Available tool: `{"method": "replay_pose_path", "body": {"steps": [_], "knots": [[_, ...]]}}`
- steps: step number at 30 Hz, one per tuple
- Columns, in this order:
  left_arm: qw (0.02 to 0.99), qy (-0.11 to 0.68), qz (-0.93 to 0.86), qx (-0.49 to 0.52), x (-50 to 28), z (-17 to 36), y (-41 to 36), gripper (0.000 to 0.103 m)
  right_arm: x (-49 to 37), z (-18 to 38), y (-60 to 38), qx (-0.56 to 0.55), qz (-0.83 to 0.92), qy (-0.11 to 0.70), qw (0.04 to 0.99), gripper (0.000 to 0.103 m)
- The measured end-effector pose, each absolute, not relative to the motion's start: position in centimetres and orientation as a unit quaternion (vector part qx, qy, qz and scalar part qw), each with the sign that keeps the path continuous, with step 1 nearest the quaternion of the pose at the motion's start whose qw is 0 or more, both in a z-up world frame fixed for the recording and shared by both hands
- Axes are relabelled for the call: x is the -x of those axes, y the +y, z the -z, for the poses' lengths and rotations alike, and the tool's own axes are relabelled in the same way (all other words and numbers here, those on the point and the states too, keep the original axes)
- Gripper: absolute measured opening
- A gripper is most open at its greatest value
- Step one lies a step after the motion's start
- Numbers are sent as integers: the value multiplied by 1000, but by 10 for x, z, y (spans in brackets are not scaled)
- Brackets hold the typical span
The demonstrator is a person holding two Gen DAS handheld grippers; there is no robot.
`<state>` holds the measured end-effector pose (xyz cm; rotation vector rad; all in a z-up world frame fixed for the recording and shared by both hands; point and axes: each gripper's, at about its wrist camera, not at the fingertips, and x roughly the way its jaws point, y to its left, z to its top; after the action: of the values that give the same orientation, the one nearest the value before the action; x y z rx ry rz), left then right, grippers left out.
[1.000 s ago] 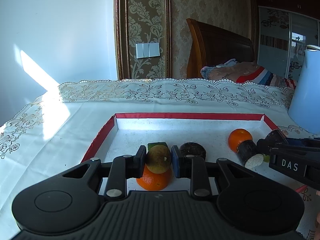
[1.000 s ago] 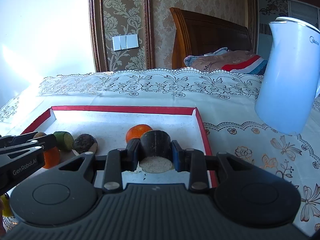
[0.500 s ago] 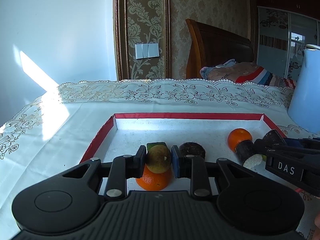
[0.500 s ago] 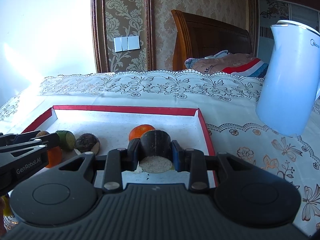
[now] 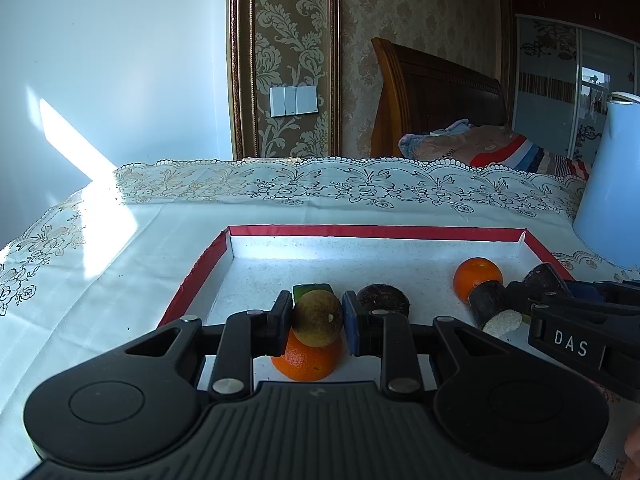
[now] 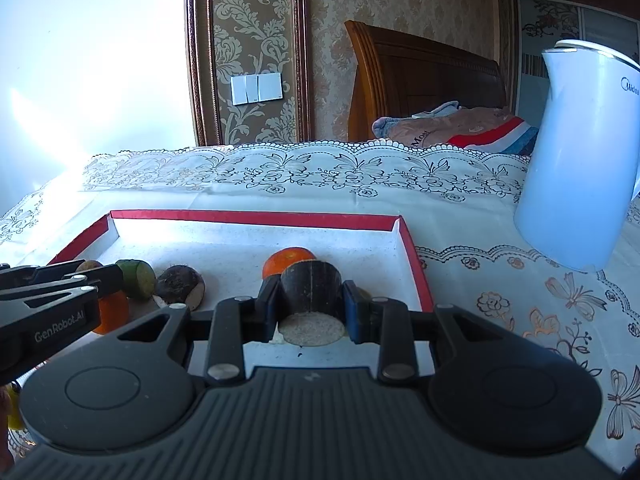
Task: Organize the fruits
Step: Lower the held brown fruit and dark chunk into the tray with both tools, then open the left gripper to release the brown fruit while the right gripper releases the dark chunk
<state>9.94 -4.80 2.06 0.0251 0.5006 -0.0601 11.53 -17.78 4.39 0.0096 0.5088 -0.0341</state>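
Lace-clothed desk (image 5: pixel 120 264) is carrying the red-rimmed tray (image 5: pixel 360 232), and I'm holding both loads over it: left gripper (image 5: pixel 317 320) clamped on a brown round fruit (image 5: pixel 316 316) above an orange (image 5: pixel 306 360), right gripper (image 6: pixel 310 304) clamped on a dark cut chunk (image 6: pixel 311 292) near the right rim. I'm aiming each for bare tray floor, lowering until it's resting before releasing, since round fruit probably rolls.

Home bedroom, carved wooden headboard (image 5: pixel 436 96), folded bedding (image 6: pixel 456 128), damask wallpaper (image 5: pixel 296 40), lace tablecloth (image 6: pixel 320 176)
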Motion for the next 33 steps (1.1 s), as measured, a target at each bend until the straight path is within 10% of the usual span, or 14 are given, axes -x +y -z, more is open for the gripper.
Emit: {"method": "replay_pose_path", "body": {"steps": [33], "knots": [[967, 254, 6, -29, -101, -16, -50, 26, -112, -41, -163, 31, 14, 244, 969, 30]]}}
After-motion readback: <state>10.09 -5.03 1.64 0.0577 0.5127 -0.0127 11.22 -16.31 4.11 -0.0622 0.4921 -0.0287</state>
